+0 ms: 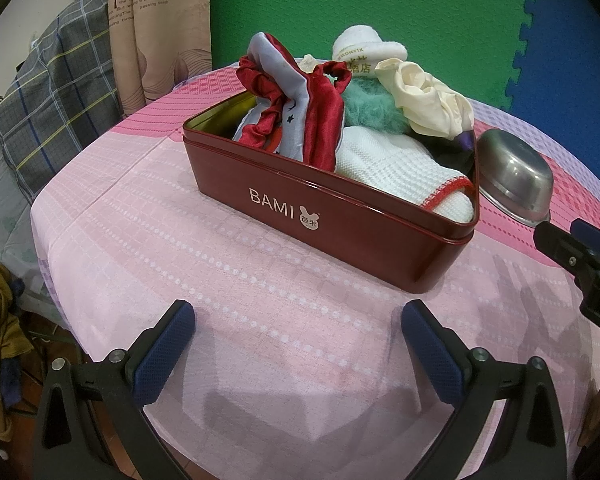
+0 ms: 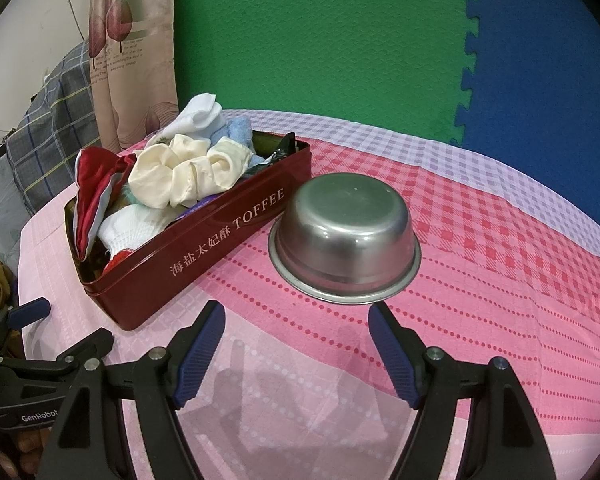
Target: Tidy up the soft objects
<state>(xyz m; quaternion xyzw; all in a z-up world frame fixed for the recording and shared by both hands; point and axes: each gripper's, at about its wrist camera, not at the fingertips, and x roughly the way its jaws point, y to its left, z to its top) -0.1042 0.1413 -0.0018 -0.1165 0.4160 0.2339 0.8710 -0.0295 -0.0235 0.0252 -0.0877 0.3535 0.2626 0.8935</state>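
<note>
**K:** Status on both tools?

**R:** Left tool (image 1: 298,326) has its jaws apart with nothing between them, hanging above bare pink cloth (image 1: 260,280) on the worktop, near side of the red tin (image 1: 320,232). Right tool (image 2: 296,328) is likewise spread wide and holding nothing, just short of the upturned steel bowl (image 2: 346,232).

**K:** Soft stuff?

**R:** All in the tin, heaped above the rim. Red satin scrunchie (image 1: 296,104) at one end, cream scrunchie (image 2: 188,176) across the middle, white knit cloth with red edging (image 1: 400,168) low near the front wall, a teal fuzzy piece (image 1: 366,106) under the cream one. White rolled towel (image 1: 364,50) and a light blue one (image 2: 240,130) at the far end.

**K:** Bowl relative to tin?

**R:** Just beside the tin's long wall, rim down on the cloth. Whether they touch, can't tell.
</note>
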